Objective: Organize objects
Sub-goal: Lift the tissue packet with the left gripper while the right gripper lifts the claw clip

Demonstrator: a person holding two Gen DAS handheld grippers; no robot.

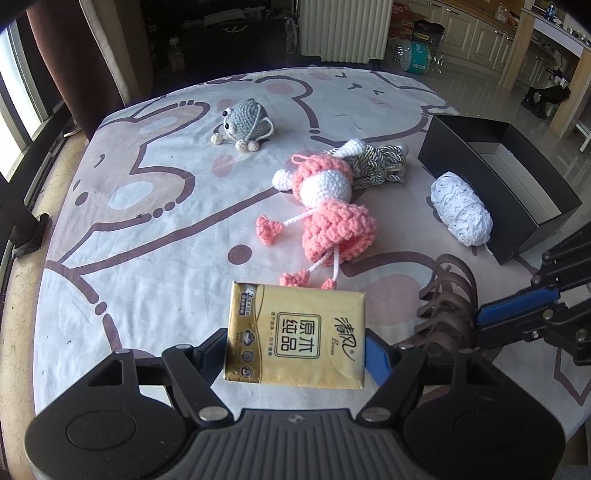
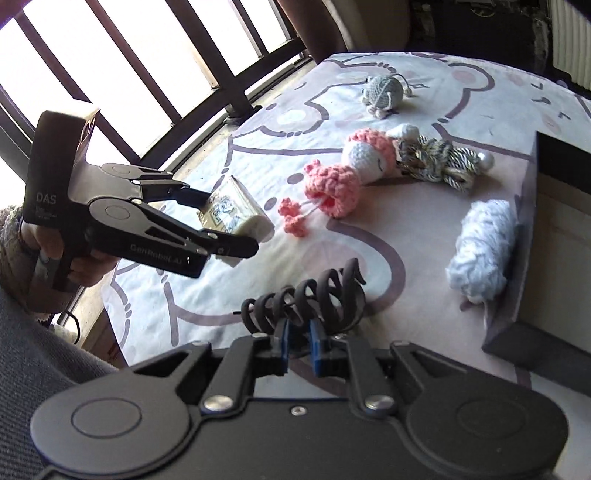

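Probably a home: white cabinets (image 1: 476, 33), radiator (image 1: 343, 29), cartoon-print table cloth (image 1: 147, 206)

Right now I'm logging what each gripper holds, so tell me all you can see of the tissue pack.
The tissue pack is a flat, glossy gold plastic packet with a printed label of Chinese characters. The left gripper is shut on its two side edges, holding it off the patterned tablecloth, label up. Nothing else touches it.

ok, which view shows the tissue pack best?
Left wrist view: the tissue pack faces the camera flat, its printed gold front fully visible between the left gripper fingers. The right wrist view shows the tissue pack only obliquely, small, and partly hidden behind those fingers.
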